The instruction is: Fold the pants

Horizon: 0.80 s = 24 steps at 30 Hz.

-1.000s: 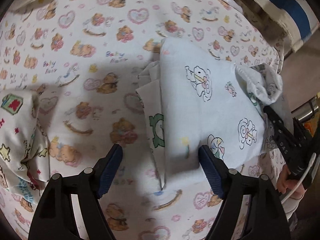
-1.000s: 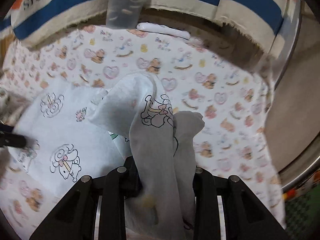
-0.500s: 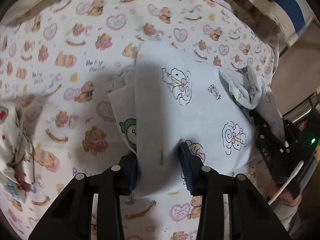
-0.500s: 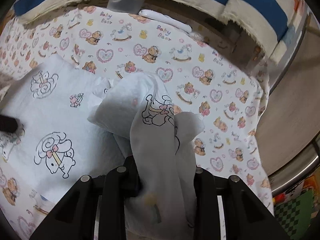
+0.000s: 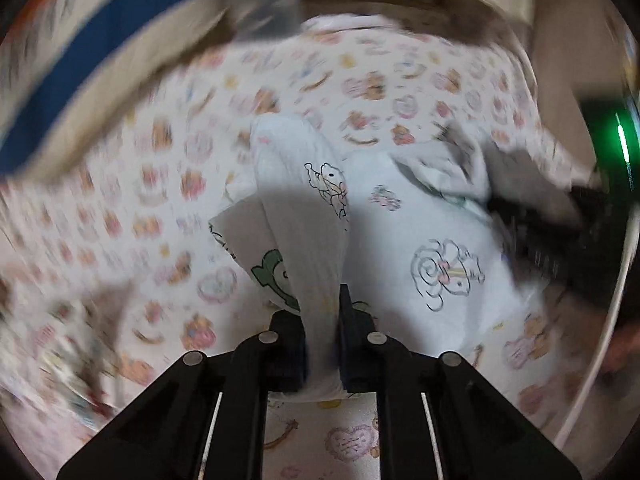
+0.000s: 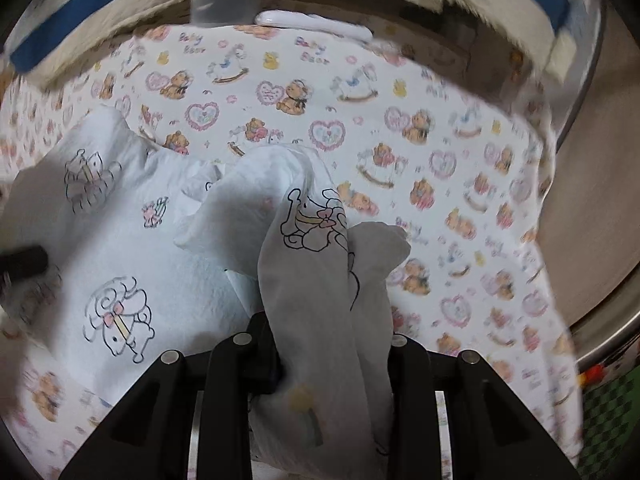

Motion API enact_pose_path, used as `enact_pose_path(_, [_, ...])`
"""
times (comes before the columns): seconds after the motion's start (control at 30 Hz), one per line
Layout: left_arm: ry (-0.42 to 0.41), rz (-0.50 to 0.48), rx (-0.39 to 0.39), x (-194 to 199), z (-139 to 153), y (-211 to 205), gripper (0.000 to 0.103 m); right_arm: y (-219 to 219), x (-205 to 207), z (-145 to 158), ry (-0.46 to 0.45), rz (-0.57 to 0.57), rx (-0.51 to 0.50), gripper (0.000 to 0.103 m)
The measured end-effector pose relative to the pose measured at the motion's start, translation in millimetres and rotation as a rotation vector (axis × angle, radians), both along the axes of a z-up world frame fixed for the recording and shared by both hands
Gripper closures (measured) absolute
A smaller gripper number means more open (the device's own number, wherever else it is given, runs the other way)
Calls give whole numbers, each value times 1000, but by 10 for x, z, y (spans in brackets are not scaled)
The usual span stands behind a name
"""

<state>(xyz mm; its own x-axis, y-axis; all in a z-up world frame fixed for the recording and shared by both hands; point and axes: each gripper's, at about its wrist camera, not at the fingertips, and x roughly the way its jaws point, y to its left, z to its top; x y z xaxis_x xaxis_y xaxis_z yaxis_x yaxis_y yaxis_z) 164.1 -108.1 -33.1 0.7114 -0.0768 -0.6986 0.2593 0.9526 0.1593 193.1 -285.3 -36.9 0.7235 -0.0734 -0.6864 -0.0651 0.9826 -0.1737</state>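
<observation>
Both clamped on white cartoon-print pants (image 6: 120, 248): left gripper (image 5: 322, 344) just closing on an edge, right gripper (image 6: 332, 344) pinching bunched cloth, over "Baby Bear" sheet (image 6: 312, 56).

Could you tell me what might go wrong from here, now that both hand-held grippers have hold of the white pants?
1. The left hand-held gripper, whose jaws have just been closing, pinches only a narrow ridge of the pants; a pull might slip it free.
2. The right hand-held gripper holds a bunched, wrinkled wad of the pants, so the fold may come out creased or uneven.
3. Dragging the pants could ruck up the bear-print sheet beneath.
</observation>
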Motion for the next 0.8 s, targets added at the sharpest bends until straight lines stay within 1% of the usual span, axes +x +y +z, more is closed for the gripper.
enact_pose_path(0.07, [-70, -21, 154, -108, -108, -246, 92, -140, 63, -4, 46, -6, 105, 73])
enact_pose_path(0.1, [-92, -25, 207, -136, -158, -335, 92, -203, 82, -4, 64, -5, 155, 73])
enact_pose_path(0.13, [-110, -30, 239, -156, -202, -410, 92, -248, 95, 0, 74, -3, 190, 73])
enact_pose_path(0.2, [-126, -57, 243, -188, -245, -497, 92, -330, 111, 9, 93, 1, 265, 73])
enact_pose_path(0.23, [-128, -68, 235, -194, -245, -514, 92, -364, 122, 11, 104, 3, 295, 73])
enact_pose_path(0.33, [-110, -113, 155, -148, -208, -591, 93, -413, 158, -18, 131, 6, 329, 72])
enact_pose_path(0.43, [-53, -157, 11, -70, -129, -563, 93, -447, 194, -61, 152, 0, 346, 72])
enact_pose_path(0.5, [-28, -158, -56, -23, -85, -506, 92, -463, 211, -69, 156, 1, 349, 72])
enact_pose_path(0.53, [-17, -168, -85, -3, -64, -464, 90, -459, 217, -73, 156, 2, 343, 71])
enact_pose_path(0.57, [-10, -173, -109, 3, -32, -414, 82, -450, 222, -79, 154, 2, 334, 71])
enact_pose_path(0.6, [-13, -173, -116, -20, 7, -372, 74, -431, 219, -76, 149, 3, 318, 71])
enact_pose_path(0.63, [-19, -172, -102, -36, 52, -327, 53, -402, 215, -73, 143, 5, 296, 71])
enact_pose_path(0.67, [-35, -181, -94, -76, 107, -283, 43, -379, 210, -71, 138, 6, 280, 71])
enact_pose_path(0.7, [-53, -195, -111, -131, 162, -232, 43, -365, 208, -68, 134, 7, 267, 71])
enact_pose_path(0.73, [-53, -208, -139, -188, 216, -174, 43, -342, 213, -66, 130, 8, 254, 71])
enact_pose_path(0.8, [-25, -207, -199, -182, 324, -21, 38, -337, 216, -64, 129, 10, 247, 71])
